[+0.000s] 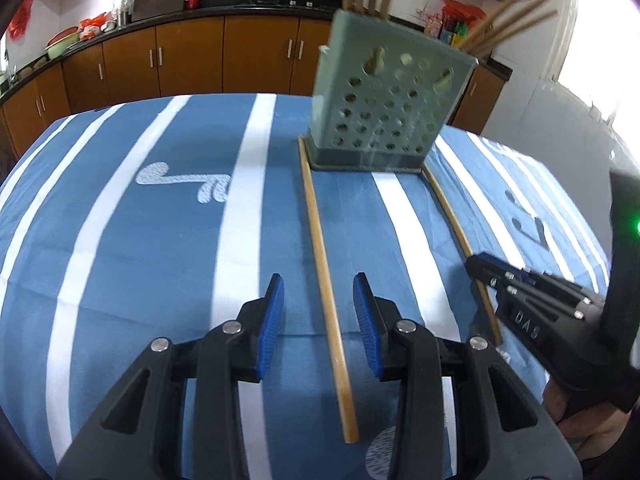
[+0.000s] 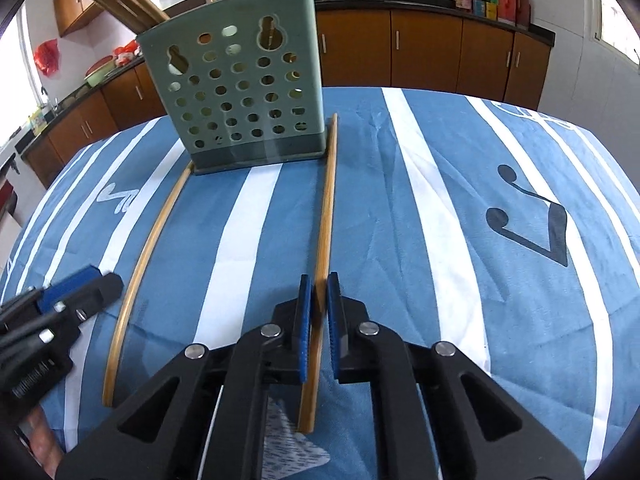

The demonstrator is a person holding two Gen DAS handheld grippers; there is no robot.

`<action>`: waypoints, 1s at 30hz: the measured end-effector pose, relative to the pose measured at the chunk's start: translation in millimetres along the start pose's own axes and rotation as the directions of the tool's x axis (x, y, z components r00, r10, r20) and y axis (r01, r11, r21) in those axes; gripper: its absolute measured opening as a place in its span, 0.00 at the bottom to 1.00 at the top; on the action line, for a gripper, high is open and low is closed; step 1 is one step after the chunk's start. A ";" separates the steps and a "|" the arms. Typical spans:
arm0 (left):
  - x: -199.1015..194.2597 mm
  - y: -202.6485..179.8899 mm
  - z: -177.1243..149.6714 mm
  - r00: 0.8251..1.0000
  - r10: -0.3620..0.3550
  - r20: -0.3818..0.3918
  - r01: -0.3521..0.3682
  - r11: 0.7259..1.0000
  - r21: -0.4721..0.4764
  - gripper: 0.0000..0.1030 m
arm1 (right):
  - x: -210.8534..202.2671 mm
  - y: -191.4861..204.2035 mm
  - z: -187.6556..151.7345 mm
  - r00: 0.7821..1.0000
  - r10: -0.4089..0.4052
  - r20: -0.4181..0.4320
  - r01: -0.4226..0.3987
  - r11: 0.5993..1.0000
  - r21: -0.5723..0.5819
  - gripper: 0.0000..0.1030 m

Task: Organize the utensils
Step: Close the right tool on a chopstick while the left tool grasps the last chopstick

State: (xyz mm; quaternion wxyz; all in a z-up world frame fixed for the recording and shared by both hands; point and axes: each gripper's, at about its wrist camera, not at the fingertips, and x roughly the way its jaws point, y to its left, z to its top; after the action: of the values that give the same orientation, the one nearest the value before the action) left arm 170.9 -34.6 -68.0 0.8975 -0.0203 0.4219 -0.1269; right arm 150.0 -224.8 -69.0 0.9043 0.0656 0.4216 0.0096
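A green perforated utensil holder (image 1: 384,108) stands on the blue striped tablecloth and holds several chopsticks; it also shows in the right wrist view (image 2: 248,96). Two loose bamboo chopsticks lie on the cloth, running from the holder's base towards me. My left gripper (image 1: 319,294) is open, its pads either side of the left chopstick (image 1: 326,280), not touching it. My right gripper (image 2: 319,294) is shut on the right chopstick (image 2: 326,208), which still lies on the cloth. The right gripper also shows in the left wrist view (image 1: 478,266).
The tablecloth (image 1: 140,260) covers a table. Brown kitchen cabinets (image 1: 192,56) with a dark counter, woks and bowls run behind it. A window (image 1: 600,40) is at the right. The left gripper's fingers (image 2: 80,286) show at the left in the right wrist view.
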 end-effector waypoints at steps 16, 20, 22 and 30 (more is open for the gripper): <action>23.1 28.5 15.7 0.989 0.143 -0.029 -0.144 0.989 -0.018 0.08 | 2.2 -41.1 8.7 0.997 -0.077 0.003 0.077 0.995 0.063 0.07; 30.1 48.6 28.6 0.992 0.124 -0.025 -0.125 0.991 -0.043 0.08 | 6.7 -46.7 14.8 0.998 -0.069 0.005 0.068 0.995 0.068 0.07; 34.2 54.3 34.3 0.993 0.118 -0.020 -0.118 0.992 -0.040 0.08 | 9.6 -45.4 17.4 0.998 -0.067 0.012 0.066 0.996 0.060 0.07; 35.3 57.5 35.9 0.991 0.135 -0.013 -0.135 0.991 -0.013 0.25 | 13.0 -46.7 21.6 0.999 -0.050 0.013 0.049 0.998 0.047 0.08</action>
State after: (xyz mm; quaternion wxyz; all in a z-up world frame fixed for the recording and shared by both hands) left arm 231.9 9.8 -79.7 0.9013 0.0027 0.4285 -0.0631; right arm 173.1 -272.6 -71.1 0.9054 0.0765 0.4169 -0.0232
